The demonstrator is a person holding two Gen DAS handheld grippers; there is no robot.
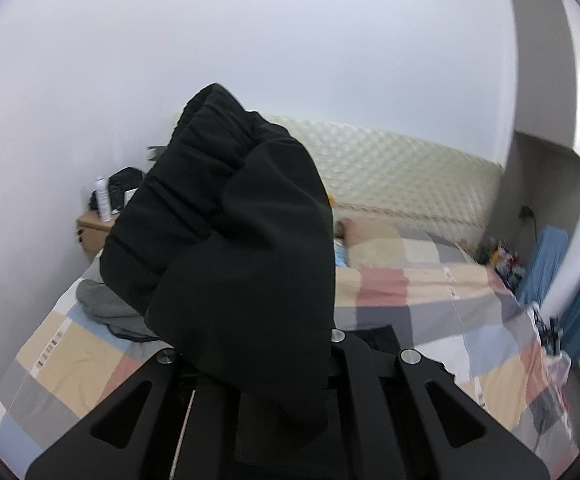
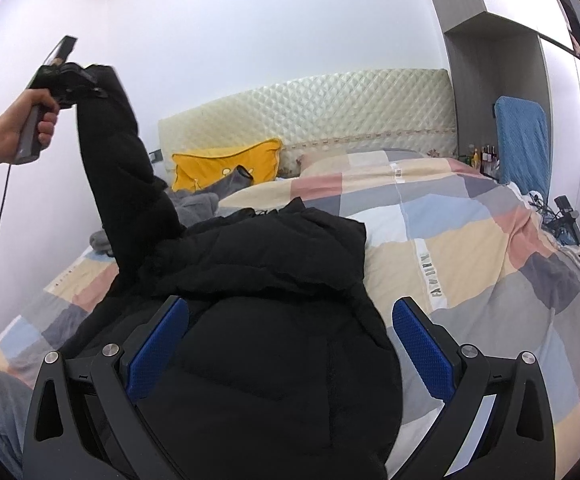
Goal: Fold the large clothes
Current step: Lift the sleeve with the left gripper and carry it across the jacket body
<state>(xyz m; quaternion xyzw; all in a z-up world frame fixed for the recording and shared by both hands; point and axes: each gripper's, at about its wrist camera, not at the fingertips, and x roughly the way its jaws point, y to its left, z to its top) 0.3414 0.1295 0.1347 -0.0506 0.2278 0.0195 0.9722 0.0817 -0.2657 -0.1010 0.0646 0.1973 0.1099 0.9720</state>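
A black padded jacket (image 2: 274,368) lies on the checked duvet (image 2: 470,240) of a bed. Its sleeve (image 2: 122,160) is lifted up and to the left, with my left gripper (image 2: 84,82) shut on the cuff end; a person's hand (image 2: 30,120) holds that gripper. In the left wrist view the bunched black sleeve (image 1: 230,220) covers the fingers and fills the middle. My right gripper (image 2: 290,344) stands open just over the jacket's body. Its blue pads (image 2: 158,344) are wide apart on either side of the fabric and do not press on it.
A yellow pillow (image 2: 226,168) and a grey garment (image 2: 194,204) lie by the quilted headboard (image 2: 330,108). A nightstand (image 1: 92,232) with a spray bottle (image 1: 102,200) stands at the left wall. A blue cloth (image 2: 522,140) and small bottles (image 2: 486,158) stand right of the bed.
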